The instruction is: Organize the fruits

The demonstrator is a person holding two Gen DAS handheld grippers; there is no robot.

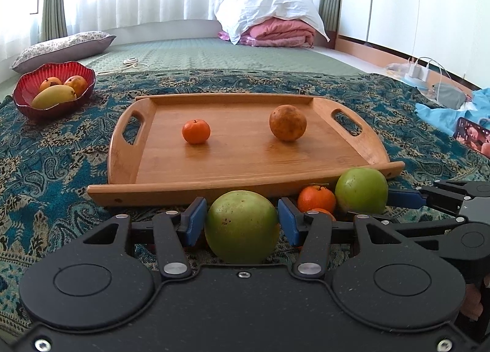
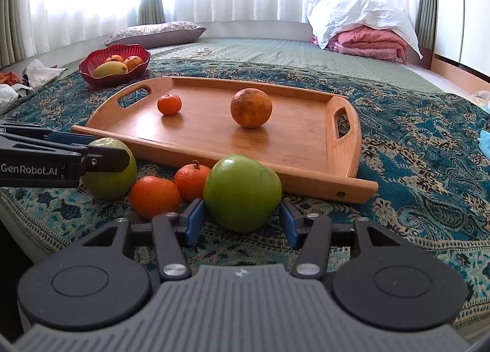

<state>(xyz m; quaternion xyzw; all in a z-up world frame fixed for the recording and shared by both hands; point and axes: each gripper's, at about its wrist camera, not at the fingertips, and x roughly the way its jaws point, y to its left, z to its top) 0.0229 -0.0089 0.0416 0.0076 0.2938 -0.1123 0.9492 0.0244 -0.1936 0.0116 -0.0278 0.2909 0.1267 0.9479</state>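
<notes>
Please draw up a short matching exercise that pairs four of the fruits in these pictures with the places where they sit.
Things:
1. mango
2. small tangerine
3. left green fruit
4. right green fruit

Places:
A. between the jaws of the right gripper
B. on the wooden tray
C. in the red bowl
D. between the jaws of the left gripper

Pairs: 1-C, 2-B, 3-D, 4-A
</notes>
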